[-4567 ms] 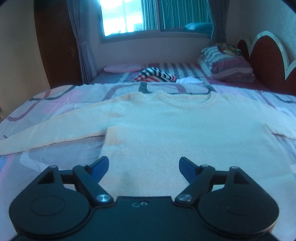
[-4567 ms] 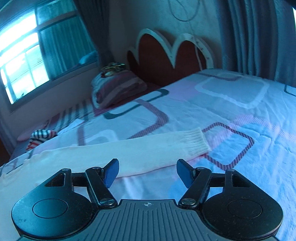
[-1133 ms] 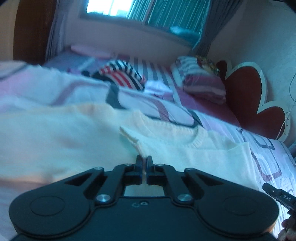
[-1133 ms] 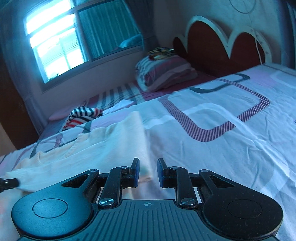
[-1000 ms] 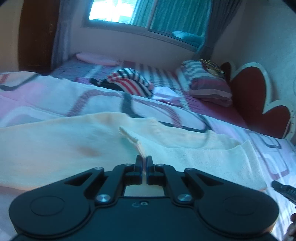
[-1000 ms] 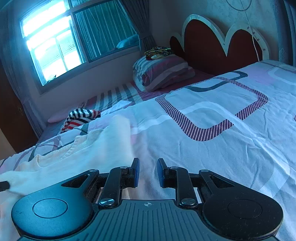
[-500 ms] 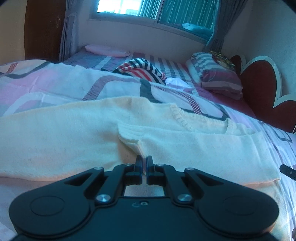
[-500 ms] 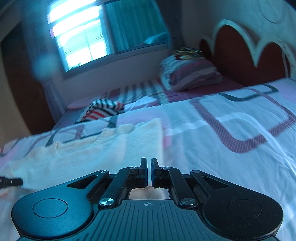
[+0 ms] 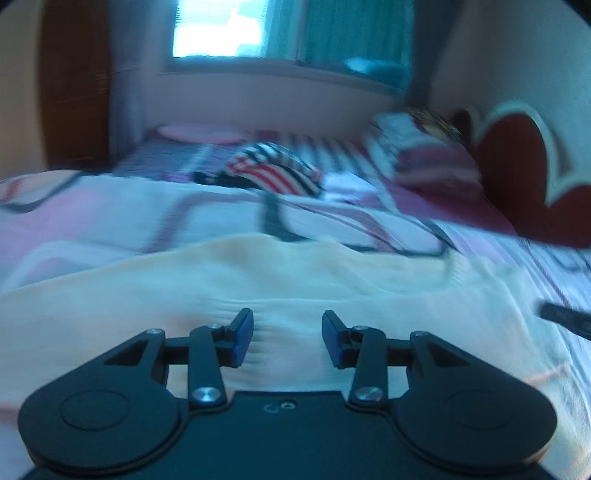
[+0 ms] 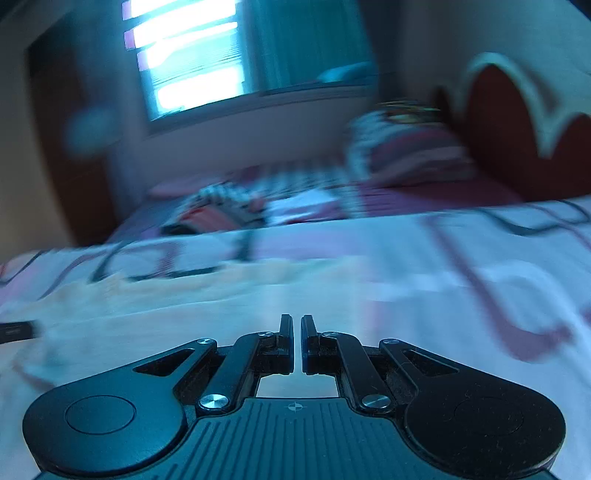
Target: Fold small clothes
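Observation:
A cream knit sweater [image 9: 295,280] lies spread on the bed, its lower part folded up over the body. My left gripper [image 9: 287,325] is open just above the folded cloth and holds nothing. My right gripper [image 10: 297,325] is shut, low over the sweater [image 10: 207,306]; the frame is blurred and I cannot see cloth between its pads. The tip of the right gripper [image 9: 565,317] shows at the right edge of the left wrist view. The tip of the left gripper [image 10: 16,330] shows at the left edge of the right wrist view.
The bed has a white and pink sheet with dark line pattern [image 9: 110,214]. A striped garment [image 9: 273,170] lies further back. Striped pillows [image 9: 424,158] rest against the dark red headboard [image 9: 524,166]. A window [image 9: 221,29] is behind.
My left gripper has opened and let go of the sweater's hem, which now lies on the body. The right gripper stays shut and has dropped lower. Both views are motion blurred.

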A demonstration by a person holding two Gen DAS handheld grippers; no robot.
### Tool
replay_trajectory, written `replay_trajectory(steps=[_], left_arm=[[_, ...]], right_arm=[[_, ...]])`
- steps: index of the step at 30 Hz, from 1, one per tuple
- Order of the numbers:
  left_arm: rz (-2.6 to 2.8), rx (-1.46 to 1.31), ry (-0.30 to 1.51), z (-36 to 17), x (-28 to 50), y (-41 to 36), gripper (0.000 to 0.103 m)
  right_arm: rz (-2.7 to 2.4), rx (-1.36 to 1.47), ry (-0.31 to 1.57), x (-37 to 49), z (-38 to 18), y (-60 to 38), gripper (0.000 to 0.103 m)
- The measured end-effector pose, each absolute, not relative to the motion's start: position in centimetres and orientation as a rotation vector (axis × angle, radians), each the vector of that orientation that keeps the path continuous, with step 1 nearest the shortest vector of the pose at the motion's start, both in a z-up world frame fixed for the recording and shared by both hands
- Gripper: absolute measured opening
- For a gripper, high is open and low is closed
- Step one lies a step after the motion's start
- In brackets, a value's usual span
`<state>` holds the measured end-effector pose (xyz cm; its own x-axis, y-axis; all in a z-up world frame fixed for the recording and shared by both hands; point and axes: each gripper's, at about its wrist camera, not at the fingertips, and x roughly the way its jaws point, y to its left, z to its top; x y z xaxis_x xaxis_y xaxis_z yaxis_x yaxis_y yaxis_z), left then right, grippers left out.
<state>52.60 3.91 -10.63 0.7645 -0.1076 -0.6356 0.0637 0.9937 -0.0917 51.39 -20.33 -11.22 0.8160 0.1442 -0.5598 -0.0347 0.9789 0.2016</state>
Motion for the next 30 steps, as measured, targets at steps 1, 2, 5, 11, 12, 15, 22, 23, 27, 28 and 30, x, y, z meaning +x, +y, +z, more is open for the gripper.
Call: replay_trajectory(steps=[1,2,5,11,12,15,22,23,27,28,30], left_arm=[[-0.103,-0.052,0.704,-11.0,53.1,3.0,0.039],[-0.110,-0.046,0.712,-11.4,53.4,2.4,0.039],[-0.111,-0.039,0.719,-12.2,54.1,1.8,0.040],[-0.056,-0.022,0.713,-12.6,54.2,4.9,0.040],[-0.056,-0.006,0.711,-12.6,54.1,4.9,0.040],[-0.053,0.037,0.707,-12.5,54.0,4.2,0.041],[-0.085,0.030,0.668,-10.9,51.9,3.2,0.043],[-0.098,0.037,0.670,-11.0,51.4,2.9,0.044],[-0.094,0.055,0.710,-12.7,50.9,2.6,0.045],[-0.087,0.053,0.719,-12.5,50.9,2.5,0.044],[-0.077,0.038,0.713,-11.5,50.5,2.5,0.044]], right_arm=[[0.137,0.163,0.613,52.1,-11.4,-19.1,0.004],[0.184,0.143,0.614,52.6,-11.5,-18.0,0.004],[0.282,0.073,0.623,53.7,-12.3,-15.4,0.004],[-0.046,0.105,0.664,56.8,-14.1,-21.5,0.003],[-0.080,0.168,0.679,57.4,-14.5,-23.6,0.000],[-0.032,0.173,0.694,58.4,-14.5,-25.0,0.000],[0.002,0.162,0.693,55.8,-12.9,-24.7,0.000],[0.014,0.166,0.692,54.6,-12.5,-24.9,0.000],[0.028,0.152,0.733,50.3,-13.1,-23.8,0.000],[0.017,0.122,0.738,49.8,-13.7,-23.4,0.000],[0.002,0.096,0.727,49.1,-13.5,-23.3,0.000]])
